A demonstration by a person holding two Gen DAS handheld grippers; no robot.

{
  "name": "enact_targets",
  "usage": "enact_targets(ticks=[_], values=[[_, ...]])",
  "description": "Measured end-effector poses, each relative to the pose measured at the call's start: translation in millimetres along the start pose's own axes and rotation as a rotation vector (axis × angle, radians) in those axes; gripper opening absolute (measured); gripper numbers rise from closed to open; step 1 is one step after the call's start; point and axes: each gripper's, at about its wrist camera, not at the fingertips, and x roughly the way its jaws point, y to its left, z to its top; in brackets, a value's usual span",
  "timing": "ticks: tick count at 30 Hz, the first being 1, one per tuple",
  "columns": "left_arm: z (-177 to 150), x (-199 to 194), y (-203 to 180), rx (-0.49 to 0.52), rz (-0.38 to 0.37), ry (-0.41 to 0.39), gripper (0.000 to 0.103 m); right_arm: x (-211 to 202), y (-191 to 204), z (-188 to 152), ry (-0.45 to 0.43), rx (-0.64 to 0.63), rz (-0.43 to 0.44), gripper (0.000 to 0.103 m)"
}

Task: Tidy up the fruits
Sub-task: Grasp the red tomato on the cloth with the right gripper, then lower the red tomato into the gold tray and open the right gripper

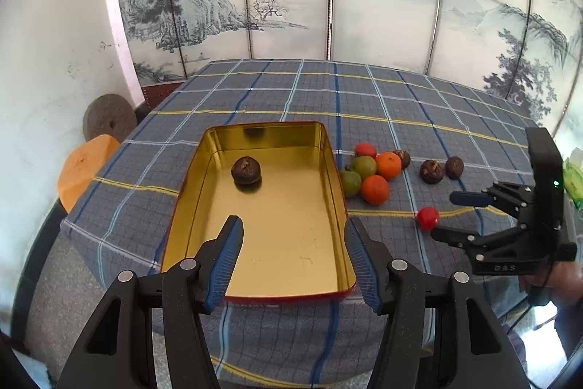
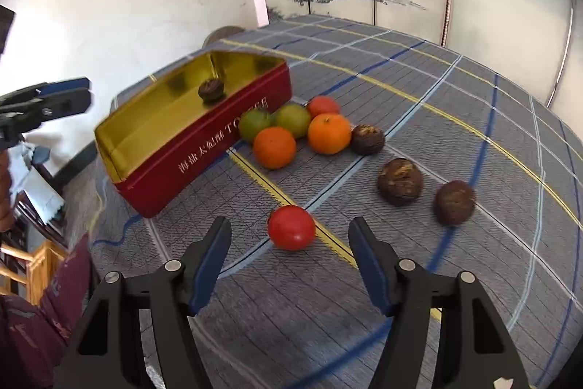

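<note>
Checked cloth bears tin [image 1: 329,148], long axis toward screen.

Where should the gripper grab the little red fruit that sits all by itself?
Pinch the lone red fruit across its round middle, coming down from above and the near side with the right hand-held gripper. It is smooth and round, stands apart from the other fruits, and already lies just ahead of the open jaws.

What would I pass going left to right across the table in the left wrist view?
Gold tin holding one brown fruit → cluster of green, orange and red fruits → lone red fruit → two brown fruits → right gripper.
</note>
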Motion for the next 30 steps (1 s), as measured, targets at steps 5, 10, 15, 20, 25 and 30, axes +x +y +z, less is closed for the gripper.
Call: enact_targets(ticks=[5,10,15,20,25,30], values=[[-4,-2,2,0.013,-0.006,-0.002,0.059,21,5,1,0.053,-0.027,-0.015,0.054],[-5,1,8,0.003,-0.015,0.0,0.059,35,1,2,0.082,-0.02,-0.011,0.037],[-8,3,15,-0.006,-0.002,0.001,0.059,19,5,18,0.049,0.015,0.041,0.029],[-9,1,21,-0.011,0.027,-0.008,0.059,8,33,59,-0.023,-0.005,0.164,0.029],[-6,1,33,-0.04,0.043,-0.001,0.06,31,71,95,-0.024,-0.068,0.251,0.029],[-7,2,42,-0.054,0.065,0.006,0.06,66,88,111,0.026,-0.078,0.272,0.029]])
